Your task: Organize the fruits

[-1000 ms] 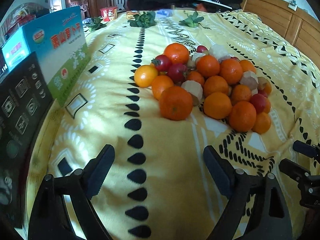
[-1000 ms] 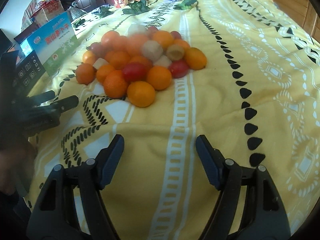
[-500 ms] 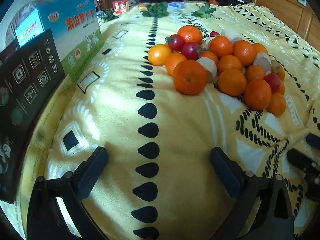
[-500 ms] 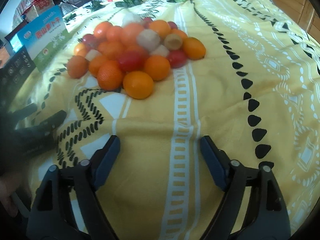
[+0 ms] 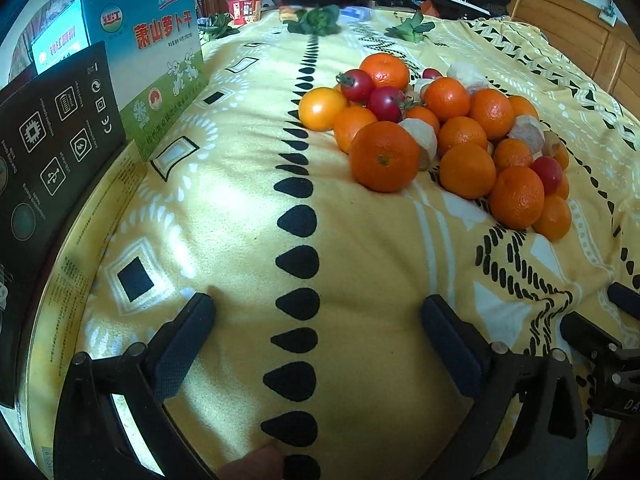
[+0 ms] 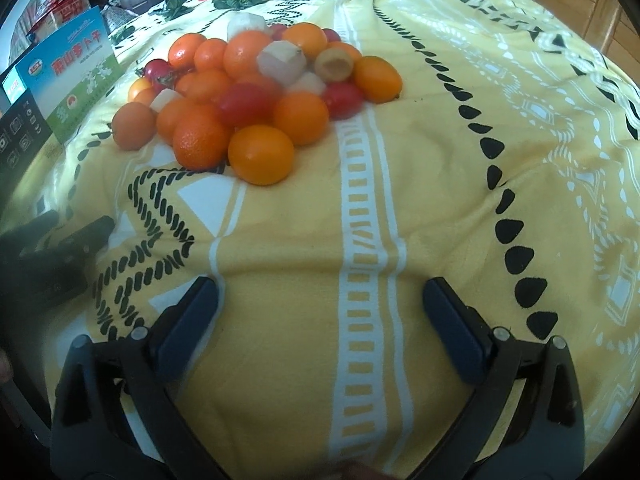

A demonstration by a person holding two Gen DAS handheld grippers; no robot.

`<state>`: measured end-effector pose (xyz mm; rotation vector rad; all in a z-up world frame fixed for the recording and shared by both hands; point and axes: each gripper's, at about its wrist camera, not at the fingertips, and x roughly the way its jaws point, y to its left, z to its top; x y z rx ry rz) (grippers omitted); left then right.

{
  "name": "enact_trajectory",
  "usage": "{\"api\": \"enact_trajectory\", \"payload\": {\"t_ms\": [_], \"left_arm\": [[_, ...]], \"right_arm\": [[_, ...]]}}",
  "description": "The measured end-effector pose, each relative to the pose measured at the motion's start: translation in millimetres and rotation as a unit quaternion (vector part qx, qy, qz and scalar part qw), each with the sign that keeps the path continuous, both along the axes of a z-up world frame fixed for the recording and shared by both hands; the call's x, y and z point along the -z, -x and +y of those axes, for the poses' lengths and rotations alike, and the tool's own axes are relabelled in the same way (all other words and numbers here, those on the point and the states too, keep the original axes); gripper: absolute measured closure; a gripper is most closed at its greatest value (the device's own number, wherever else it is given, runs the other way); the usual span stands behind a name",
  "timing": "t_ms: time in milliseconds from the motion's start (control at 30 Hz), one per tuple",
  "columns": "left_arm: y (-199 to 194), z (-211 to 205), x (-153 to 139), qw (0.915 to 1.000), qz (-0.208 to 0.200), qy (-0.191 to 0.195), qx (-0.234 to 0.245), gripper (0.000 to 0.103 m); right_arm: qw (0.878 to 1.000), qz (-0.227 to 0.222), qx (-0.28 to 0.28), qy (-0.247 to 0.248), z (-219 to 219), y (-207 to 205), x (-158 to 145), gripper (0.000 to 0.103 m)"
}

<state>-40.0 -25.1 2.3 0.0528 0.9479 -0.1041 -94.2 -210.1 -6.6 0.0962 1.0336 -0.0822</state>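
Note:
A pile of fruit (image 5: 440,128) lies on the yellow patterned cloth (image 5: 240,208): several oranges, red cherry tomatoes and pale peeled pieces. The nearest big orange (image 5: 384,156) sits at the pile's front left. My left gripper (image 5: 316,320) is open and empty, low over the cloth, well short of the pile. In the right wrist view the pile (image 6: 248,92) is ahead to the left, with an orange (image 6: 261,155) nearest. My right gripper (image 6: 320,304) is open and empty above the cloth.
A blue and green box (image 5: 156,60) and a black box (image 5: 48,148) stand along the left edge. Leafy greens (image 5: 316,20) and a red cup (image 5: 244,10) lie at the far end. The right gripper shows at the lower right of the left wrist view (image 5: 600,344).
Both grippers have moved closer to the fruit pile, which looks larger in each view. Both stay open. No fruit has moved.

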Motion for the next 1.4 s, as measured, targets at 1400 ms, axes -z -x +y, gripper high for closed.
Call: {"api": "enact_trajectory", "payload": {"t_ms": [1400], "left_arm": [[-5.8,-0.7,4.1,1.0,-0.002,-0.002,-0.001,0.0]], "right_arm": [[1.0,-0.008,-0.011,0.003,0.3,-4.4,4.8,0.0]]}}
